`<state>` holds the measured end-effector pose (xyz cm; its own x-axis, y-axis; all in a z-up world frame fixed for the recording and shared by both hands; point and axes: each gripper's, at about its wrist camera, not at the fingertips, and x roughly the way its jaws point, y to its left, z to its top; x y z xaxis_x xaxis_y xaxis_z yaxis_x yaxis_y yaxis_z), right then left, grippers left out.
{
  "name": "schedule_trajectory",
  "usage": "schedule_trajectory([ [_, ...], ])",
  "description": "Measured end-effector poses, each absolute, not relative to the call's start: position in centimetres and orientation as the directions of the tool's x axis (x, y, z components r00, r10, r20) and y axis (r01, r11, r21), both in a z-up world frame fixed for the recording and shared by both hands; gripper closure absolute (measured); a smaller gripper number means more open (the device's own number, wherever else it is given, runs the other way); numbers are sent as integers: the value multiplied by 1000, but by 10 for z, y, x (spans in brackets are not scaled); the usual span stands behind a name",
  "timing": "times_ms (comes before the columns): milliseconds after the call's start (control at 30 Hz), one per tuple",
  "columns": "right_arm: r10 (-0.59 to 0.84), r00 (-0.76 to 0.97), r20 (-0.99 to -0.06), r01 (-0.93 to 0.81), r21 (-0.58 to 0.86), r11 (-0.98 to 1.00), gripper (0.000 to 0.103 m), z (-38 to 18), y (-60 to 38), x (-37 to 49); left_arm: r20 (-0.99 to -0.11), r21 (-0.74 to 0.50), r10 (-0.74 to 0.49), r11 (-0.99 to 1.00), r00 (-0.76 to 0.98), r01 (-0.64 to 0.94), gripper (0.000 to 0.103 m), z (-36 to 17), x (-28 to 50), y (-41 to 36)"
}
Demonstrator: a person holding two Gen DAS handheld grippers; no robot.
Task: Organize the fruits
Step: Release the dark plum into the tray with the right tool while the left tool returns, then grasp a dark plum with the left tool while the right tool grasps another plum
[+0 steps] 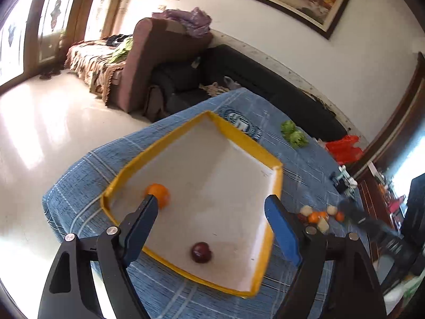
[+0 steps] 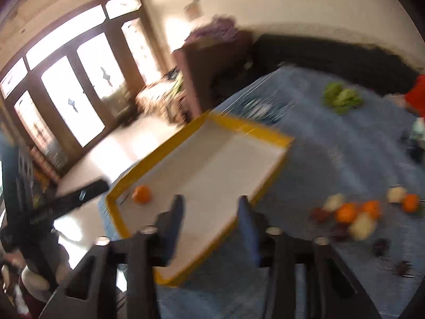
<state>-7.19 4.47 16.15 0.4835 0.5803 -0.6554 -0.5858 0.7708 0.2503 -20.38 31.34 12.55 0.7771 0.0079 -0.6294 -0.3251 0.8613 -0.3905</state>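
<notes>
- The left gripper is seen spread wide and empty above the near part of the tray; nothing is held between its blue pads.
- The right gripper is seen parted to a moderate width with nothing between its fingers, though this view is smeared by motion.
- The yellow-rimmed tray is found on the blue checked cloth; two fruits are already lodged inside it.
- A dark red fruit is noted at 6 o'clock on the tray floor, and an orange at 9 o'clock near the left rim, partly masked by the left finger.
- The remaining fruit pile is recorded at 3 o'clock of the tray, on the cloth: oranges, pale fruits and dark ones, some scattered nearer the camera.
- Green leafy produce is observed further off at 1 o'clock, beside a red bag.
- Progress is judged early: two pieces are placed, and most of the pile is left to be moved.
</notes>
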Motion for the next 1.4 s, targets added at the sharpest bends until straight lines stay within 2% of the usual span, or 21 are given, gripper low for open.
schedule_trajectory([
  [33,565,538,-626,-550,247,798,7,171,18,-70,-626,-391,-14,871,780,-298,21,128,-201,304],
  [67,538,599,-592,-498,251,830,4,178,-20,-67,-623,-394,-37,878,781,-273,21,130,-200,296],
  [167,372,673,-639,-354,164,921,5,172,-90,-59,-621,-404,-113,894,776,-193,21,131,-190,271],
  [267,271,665,-695,-234,151,960,25,147,-153,-51,-651,-387,-162,911,742,-141,21,123,-171,242],
  [333,249,630,-736,-168,184,968,47,125,-183,-45,-666,-387,-203,917,717,-100,21,115,-160,223],
  [400,259,598,-759,-131,226,965,51,109,-199,-42,-682,-388,-241,920,690,-62,26,106,-148,202],
  [467,256,583,-771,-104,242,965,51,91,-206,-39,-696,-383,-272,923,664,-23,52,100,-139,184],
  [500,243,582,-776,-91,234,968,51,83,-207,-36,-713,-374,-288,927,639,0,56,96,-135,172],
  [867,161,601,-783,-92,133,987,54,48,-201,-15,-780,-252,-276,960,562,121,58,68,-80,92],
  [933,173,589,-790,-95,145,985,66,42,-204,-12,-784,-222,-269,963,559,152,58,63,-68,80],
  [1000,184,590,-786,-99,156,983,72,39,-207,-12,-793,-178,-248,968,556,178,60,56,-52,69],
  [1067,194,594,-780,-102,167,981,72,39,-208,-13,-801,-150,-240,967,548,204,70,48,-40,60],
  [1267,220,596,-772,-107,194,975,72,38,-210,-14,-809,-105,-253,950,530,293,71,32,-18,43],
  [1400,221,596,-772,-106,197,975,72,38,-209,-14,-812,-39,-209,951,545,307,71,27,-10,37],
])
